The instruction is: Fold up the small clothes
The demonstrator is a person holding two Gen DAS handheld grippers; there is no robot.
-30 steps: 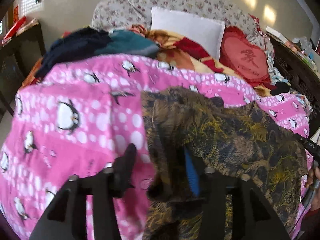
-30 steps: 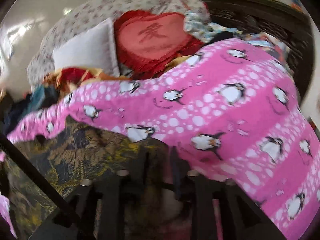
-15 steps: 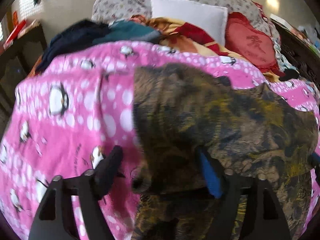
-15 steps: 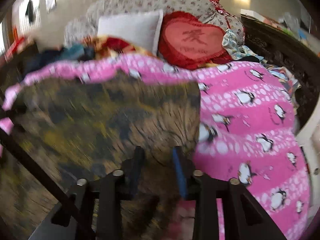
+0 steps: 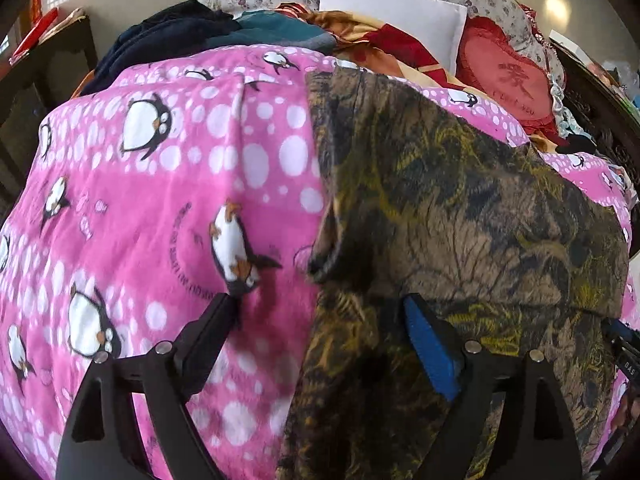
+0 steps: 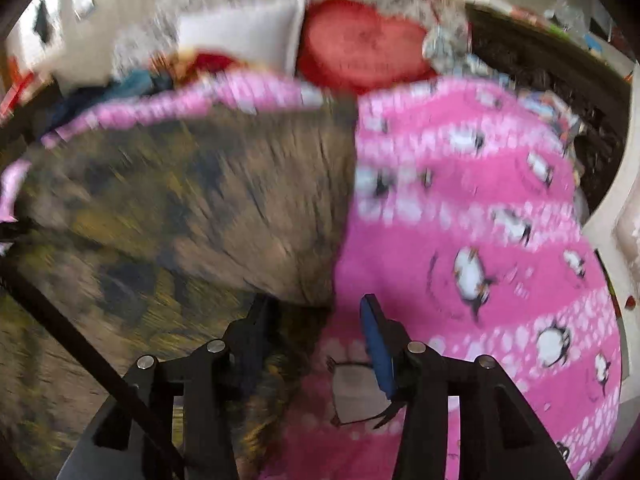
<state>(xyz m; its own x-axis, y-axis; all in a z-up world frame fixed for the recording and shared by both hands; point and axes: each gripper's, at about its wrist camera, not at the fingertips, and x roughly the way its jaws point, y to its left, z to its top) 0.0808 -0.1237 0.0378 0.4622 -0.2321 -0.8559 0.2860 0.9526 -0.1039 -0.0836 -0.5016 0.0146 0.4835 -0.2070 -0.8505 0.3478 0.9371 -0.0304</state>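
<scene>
**First fold down, both grips letting go**

The brown-and-yellow patterned garment lies on the pink penguin blanket that covers the bed, and its top layer is doubled over a lower one, with the folded edge running across just ahead of the fingers. That looks like one fold laid.

The left hand-held gripper has just been opening, and its jaws now stand wide apart: one fingertip over bare pink blanket, the blue-padded one over the cloth, with the garment's left edge passing between them but nothing pinched.

Over to the right wrist view, which is blurred. The right hand-held gripper has also just been opening. Its jaws are parted with a clear gap; the garment's right edge sits against the dark finger, while the blue pad stands free over the blanket. Released, by the look of it.

As for progress, I'd call it partway. The piece is still broad and flat, so probably at least one more fold is needed to make it compact. Further back, a heap of dark and teal clothes sits near the pillows, possibly more to fold.
</scene>
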